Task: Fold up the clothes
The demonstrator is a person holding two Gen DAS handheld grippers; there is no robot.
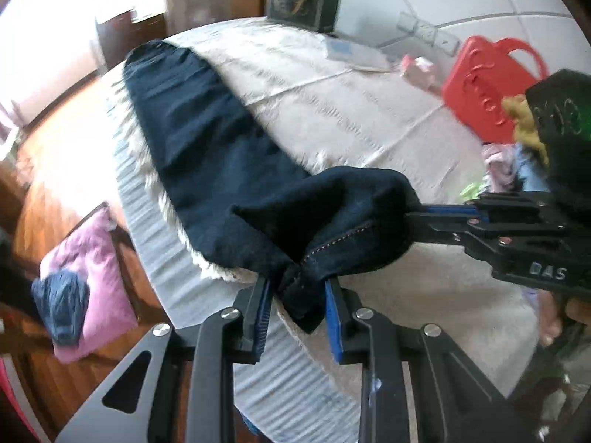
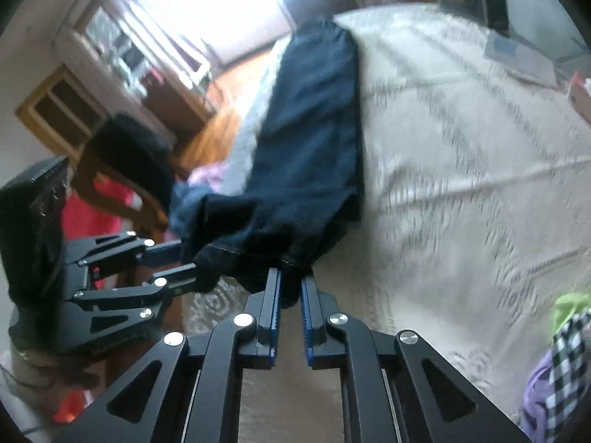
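Dark blue jeans [image 1: 207, 140] lie stretched along the left edge of a bed covered by a cream bedspread [image 1: 332, 110]. Their near end is lifted and bunched. My left gripper [image 1: 299, 288] is shut on a stitched hem corner of that end. My right gripper [image 1: 410, 217] reaches in from the right, shut on the other side of the same end. In the right wrist view the jeans [image 2: 314, 129] run away toward the window, my right gripper [image 2: 291, 277] pinches the hem, and the left gripper [image 2: 188, 262] holds the fabric at the left.
A red bag [image 1: 476, 85], a dark box [image 1: 303, 7] and a loose pile of clothes [image 1: 498, 162] sit at the bed's far and right sides. More clothes [image 2: 561, 350] lie near right. A pink cushion [image 1: 88, 258] and a wooden chair [image 2: 122, 184] stand on the floor left.
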